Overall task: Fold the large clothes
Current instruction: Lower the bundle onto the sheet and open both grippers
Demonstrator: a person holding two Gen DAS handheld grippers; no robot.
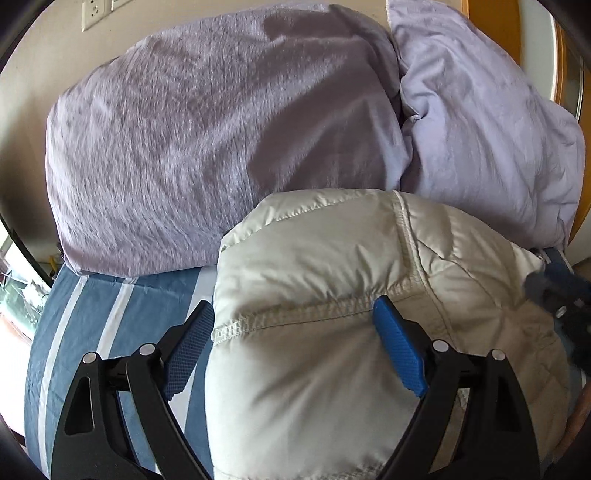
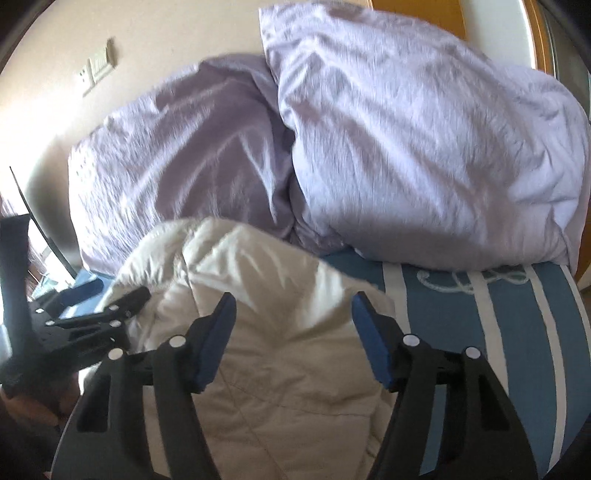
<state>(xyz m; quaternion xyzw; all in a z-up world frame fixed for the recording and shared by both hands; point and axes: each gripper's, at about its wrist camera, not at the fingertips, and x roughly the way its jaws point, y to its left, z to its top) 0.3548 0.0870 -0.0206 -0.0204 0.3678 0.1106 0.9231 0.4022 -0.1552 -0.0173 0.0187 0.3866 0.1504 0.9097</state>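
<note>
A cream quilted puffer jacket (image 1: pixel 332 280) lies bunched on the bed; it also shows in the right wrist view (image 2: pixel 266 332). My left gripper (image 1: pixel 295 325) is open, its blue pads straddling a stitched seam of the jacket's left part. My right gripper (image 2: pixel 291 314) is open over the jacket's right part, with fabric between the pads. The right gripper shows blurred at the right edge of the left wrist view (image 1: pixel 561 295), and the left gripper appears at the left of the right wrist view (image 2: pixel 96 317).
The bed has a blue sheet with white stripes (image 1: pixel 92 332) (image 2: pixel 480 332). Two lilac pillows (image 1: pixel 221 140) (image 2: pixel 424 155) lean against the wall behind the jacket. A wall socket (image 2: pixel 96 72) and a wooden headboard (image 1: pixel 495 22) are at the back.
</note>
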